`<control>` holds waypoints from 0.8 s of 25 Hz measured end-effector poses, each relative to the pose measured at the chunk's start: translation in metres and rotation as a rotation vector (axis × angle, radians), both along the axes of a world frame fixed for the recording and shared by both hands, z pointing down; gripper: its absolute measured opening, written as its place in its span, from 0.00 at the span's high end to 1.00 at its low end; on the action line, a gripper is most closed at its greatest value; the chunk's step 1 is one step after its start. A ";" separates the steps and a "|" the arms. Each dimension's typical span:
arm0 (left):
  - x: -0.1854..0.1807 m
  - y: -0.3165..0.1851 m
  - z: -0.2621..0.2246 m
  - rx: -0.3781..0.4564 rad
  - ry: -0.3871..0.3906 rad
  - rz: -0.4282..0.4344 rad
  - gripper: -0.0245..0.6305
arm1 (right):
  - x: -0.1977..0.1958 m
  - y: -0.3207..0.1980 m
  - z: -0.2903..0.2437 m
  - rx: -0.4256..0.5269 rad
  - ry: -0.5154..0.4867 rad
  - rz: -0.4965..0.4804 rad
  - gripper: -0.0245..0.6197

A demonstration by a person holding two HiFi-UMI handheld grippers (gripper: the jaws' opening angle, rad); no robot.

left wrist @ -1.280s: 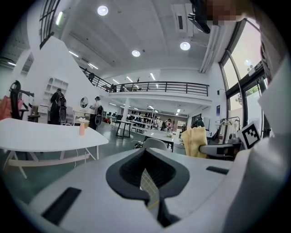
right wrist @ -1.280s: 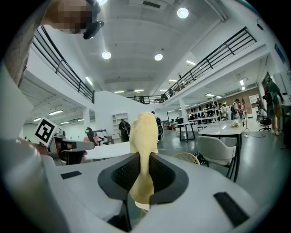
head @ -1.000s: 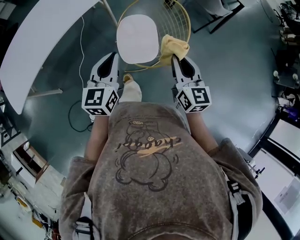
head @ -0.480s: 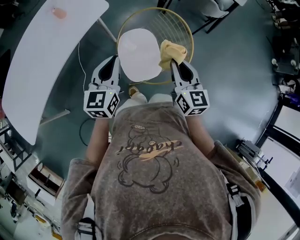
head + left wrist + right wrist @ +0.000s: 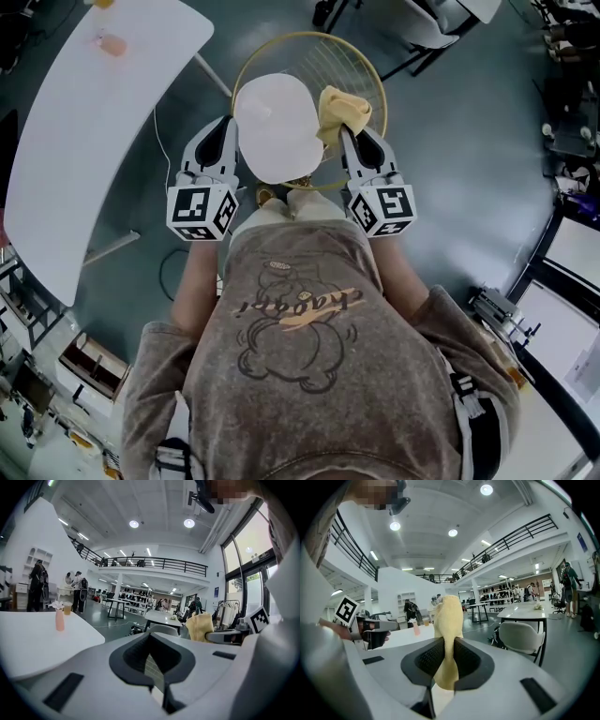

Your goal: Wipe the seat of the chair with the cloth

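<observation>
In the head view a chair with a gold wire frame (image 5: 354,62) and a white seat (image 5: 272,122) stands just in front of me. My right gripper (image 5: 348,132) is shut on a yellow cloth (image 5: 342,109), which hangs over the seat's right edge against the wire back. In the right gripper view the cloth (image 5: 449,616) stands up between the pads of that gripper (image 5: 446,660). My left gripper (image 5: 226,132) is at the seat's left edge, shut and holding nothing; in its own view (image 5: 154,667) the cloth (image 5: 200,626) shows at the right.
A long white table (image 5: 84,150) curves along the left, carrying a pink vase (image 5: 112,44). A cable (image 5: 167,267) lies on the grey floor by my left side. Other chairs (image 5: 441,23) stand at the top right. Desks and equipment line the right edge.
The chair has drawn nearer, so the seat now lies between both grippers. The right gripper still grips the cloth, and the left stays shut.
</observation>
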State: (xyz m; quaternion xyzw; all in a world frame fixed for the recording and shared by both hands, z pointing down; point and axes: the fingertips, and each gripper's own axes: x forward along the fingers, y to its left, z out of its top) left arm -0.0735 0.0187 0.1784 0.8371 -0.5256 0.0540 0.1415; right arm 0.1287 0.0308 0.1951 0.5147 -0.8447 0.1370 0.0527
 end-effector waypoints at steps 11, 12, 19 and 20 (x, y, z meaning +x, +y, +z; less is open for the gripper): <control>-0.002 -0.054 0.020 -0.015 0.011 -0.028 0.95 | -0.010 -0.061 0.028 -0.032 0.014 -0.051 0.85; -0.002 -0.061 0.025 -0.017 0.012 -0.028 0.95 | -0.011 -0.067 0.033 -0.038 0.018 -0.054 0.85; -0.012 -0.097 0.070 -0.053 0.010 -0.042 0.95 | -0.015 -0.100 0.083 -0.092 0.031 -0.040 0.85; -0.014 -0.102 0.077 -0.057 0.011 -0.044 0.95 | -0.017 -0.106 0.091 -0.097 0.032 -0.038 0.85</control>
